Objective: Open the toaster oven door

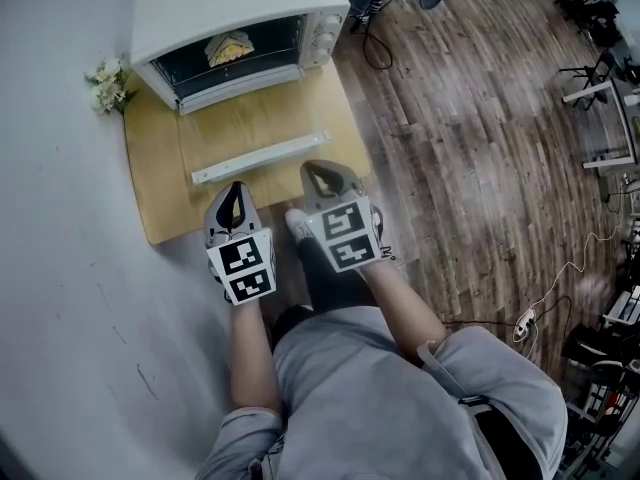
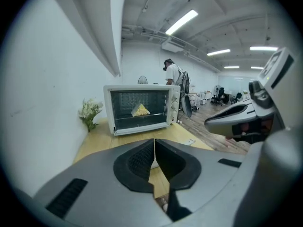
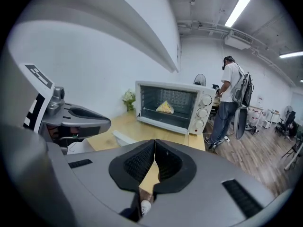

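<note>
Closed and empty, the grey left gripper (image 1: pixel 237 190) and right gripper (image 1: pixel 323 171) hover side by side near the white metal toaster oven (image 1: pixel 240 3), whose glass door (image 1: pixel 250 123) lies open over the wooden surface (image 1: pixel 160 203).

You can't identify the yellowish item (image 1: pixel 229 47) inside the toaster oven (image 1: pixel 240 8); it's too small. The oven's far side is cut off, and the markings on its knobs (image 1: pixel 324 36) are unreadable.
</note>
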Demonstrator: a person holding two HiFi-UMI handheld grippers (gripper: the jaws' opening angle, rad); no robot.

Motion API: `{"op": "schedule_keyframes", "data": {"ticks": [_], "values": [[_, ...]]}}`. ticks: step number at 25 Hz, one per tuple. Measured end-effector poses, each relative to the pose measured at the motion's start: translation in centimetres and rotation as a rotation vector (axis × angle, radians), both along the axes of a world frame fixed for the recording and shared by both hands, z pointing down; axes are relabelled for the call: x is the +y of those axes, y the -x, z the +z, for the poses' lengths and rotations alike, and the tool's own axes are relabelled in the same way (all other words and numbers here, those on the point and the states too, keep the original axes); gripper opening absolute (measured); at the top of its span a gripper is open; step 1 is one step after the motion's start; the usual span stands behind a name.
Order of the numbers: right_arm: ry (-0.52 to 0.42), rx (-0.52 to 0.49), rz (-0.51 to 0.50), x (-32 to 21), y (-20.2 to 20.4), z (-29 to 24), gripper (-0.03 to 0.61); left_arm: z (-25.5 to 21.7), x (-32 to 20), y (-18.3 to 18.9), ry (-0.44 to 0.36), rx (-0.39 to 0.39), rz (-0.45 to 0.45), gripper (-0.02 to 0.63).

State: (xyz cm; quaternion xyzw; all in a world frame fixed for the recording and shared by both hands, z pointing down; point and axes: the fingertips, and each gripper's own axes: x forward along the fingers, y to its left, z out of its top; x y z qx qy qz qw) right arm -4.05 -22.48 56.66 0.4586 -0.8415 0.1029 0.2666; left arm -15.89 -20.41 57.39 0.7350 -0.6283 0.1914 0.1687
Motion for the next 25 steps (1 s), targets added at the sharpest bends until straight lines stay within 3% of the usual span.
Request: {"op": "schedule_keyframes", "data": {"ticks": [16, 25], "values": [[-0.234, -0.113, -0.032, 4.8, 1.8, -14.1, 0.002, -14.0, 4.4, 0.2, -0.198, 0.076, -0.007, 0.006], [-0.305, -0.195, -0.034, 6.7, 2.1, -17.6, 0.002, -16.7, 6.4, 0.9, -0.263, 0.105, -0.021, 0.006]]}}
